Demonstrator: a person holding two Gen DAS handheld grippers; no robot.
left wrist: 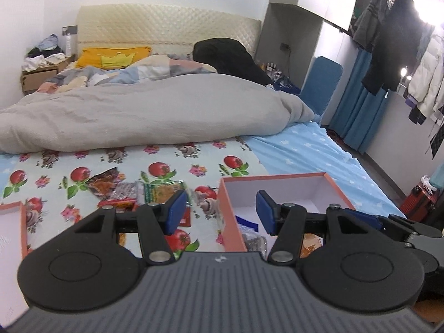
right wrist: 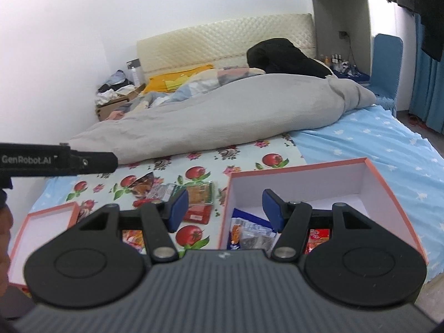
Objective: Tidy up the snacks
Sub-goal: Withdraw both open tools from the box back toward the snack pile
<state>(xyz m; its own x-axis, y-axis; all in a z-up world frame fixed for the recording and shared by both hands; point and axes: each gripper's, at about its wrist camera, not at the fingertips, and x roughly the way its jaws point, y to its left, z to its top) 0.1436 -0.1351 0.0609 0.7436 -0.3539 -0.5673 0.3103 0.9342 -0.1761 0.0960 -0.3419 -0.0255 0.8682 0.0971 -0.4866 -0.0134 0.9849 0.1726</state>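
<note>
A loose heap of crinkly foil snack packets (right wrist: 177, 194) is lying on the tomato-printed cloth (left wrist: 194, 163), just beyond and left of your right tongs (right wrist: 223, 208). More packets (right wrist: 249, 233) are sitting inside the open orange-rimmed white cardboard box (right wrist: 388, 191), below those tongs. You are holding both tongs released, nothing between the blue pads. Your left tongs (left wrist: 220, 212) are hanging over the box's near left wall (left wrist: 230, 222), the heap (left wrist: 133, 191) just left.
</note>
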